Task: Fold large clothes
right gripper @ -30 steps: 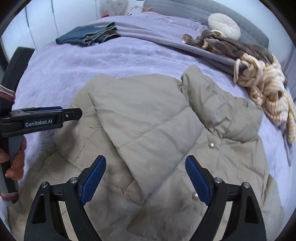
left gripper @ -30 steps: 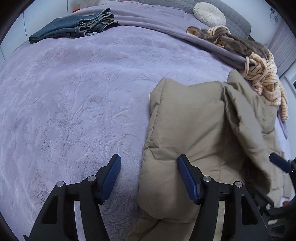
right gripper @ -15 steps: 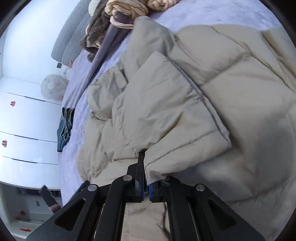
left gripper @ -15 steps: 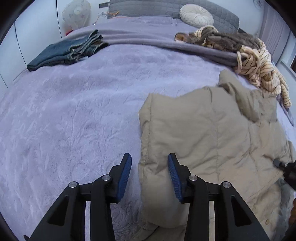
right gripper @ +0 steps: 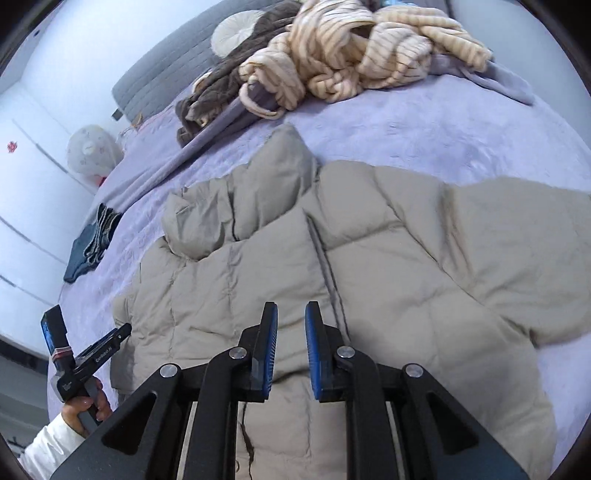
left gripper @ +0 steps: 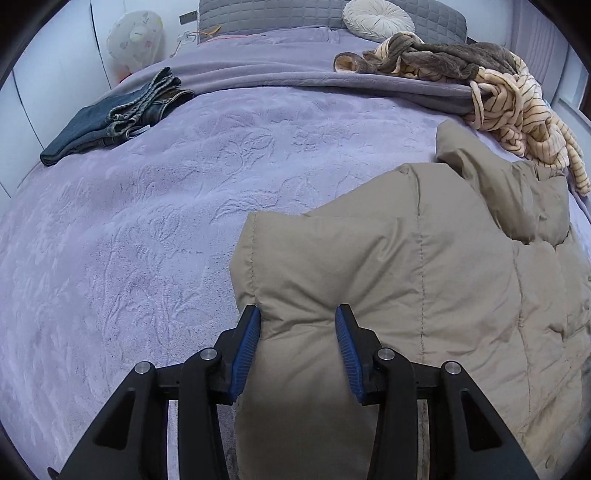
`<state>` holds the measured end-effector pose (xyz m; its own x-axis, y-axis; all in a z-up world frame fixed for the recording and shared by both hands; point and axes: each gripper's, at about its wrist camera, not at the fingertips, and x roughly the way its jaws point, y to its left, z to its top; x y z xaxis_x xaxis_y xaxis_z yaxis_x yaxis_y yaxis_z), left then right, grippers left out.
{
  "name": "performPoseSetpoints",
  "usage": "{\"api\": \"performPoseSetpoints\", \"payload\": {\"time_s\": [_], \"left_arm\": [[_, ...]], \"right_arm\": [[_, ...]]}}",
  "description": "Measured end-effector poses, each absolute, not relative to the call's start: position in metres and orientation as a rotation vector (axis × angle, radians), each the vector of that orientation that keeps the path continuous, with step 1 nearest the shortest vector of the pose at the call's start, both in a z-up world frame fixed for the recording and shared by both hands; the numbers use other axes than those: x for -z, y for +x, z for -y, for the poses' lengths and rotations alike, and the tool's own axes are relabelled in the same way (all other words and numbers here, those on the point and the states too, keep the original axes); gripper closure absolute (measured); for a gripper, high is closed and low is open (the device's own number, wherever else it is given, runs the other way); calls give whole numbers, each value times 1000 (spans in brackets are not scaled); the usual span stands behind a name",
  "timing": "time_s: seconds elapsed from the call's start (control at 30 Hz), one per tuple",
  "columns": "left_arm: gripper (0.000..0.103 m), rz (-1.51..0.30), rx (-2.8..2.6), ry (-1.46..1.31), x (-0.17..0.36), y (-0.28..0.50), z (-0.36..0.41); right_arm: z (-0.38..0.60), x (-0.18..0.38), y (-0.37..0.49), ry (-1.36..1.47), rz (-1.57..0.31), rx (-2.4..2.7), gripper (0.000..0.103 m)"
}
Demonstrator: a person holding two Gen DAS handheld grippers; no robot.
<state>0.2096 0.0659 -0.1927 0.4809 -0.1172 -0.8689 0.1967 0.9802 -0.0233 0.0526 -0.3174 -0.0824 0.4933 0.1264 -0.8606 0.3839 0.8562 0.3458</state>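
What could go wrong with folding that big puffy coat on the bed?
The left gripper pinches only a small bunch of the puffy coat near its edge, so the slippery fabric might slide out. The right gripper, whose jaws have just been opening, holds nothing, so that side could flop unevenly. The striped clothes pile lies close to the collar and might get dragged along.

Home bedroom; bed (left gripper: 184, 229), headboard (left gripper: 295, 14)
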Motion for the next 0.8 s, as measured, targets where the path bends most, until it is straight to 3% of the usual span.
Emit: {"api": "performPoseSetpoints", "payload": {"time_s": [0.13, 0.23, 0.4, 0.5, 0.53, 0.6, 0.8], "left_arm": [[53, -1061, 182, 89, 199, 210, -65], [43, -1067, 154, 70, 206, 210, -68], [42, -1080, 127, 91, 195, 208, -65], [42, -1077, 144, 100, 177, 200, -62], [42, -1073, 158, 106, 170, 195, -60], [42, -1065, 178, 121, 158, 184, -53], [42, -1116, 273, 117, 140, 143, -16]], "right_arm": [[317, 148, 64, 534, -1296, 197, 91], [317, 150, 48, 533, -1254, 183, 91], [321, 131, 31, 547, -1254, 123, 91], [335, 113, 13, 620, -1202, 137, 80], [340, 108, 6, 641, -1189, 150, 69], [351, 103, -8, 683, -1165, 178, 58], [379, 101, -53, 799, -1147, 232, 57]]}}
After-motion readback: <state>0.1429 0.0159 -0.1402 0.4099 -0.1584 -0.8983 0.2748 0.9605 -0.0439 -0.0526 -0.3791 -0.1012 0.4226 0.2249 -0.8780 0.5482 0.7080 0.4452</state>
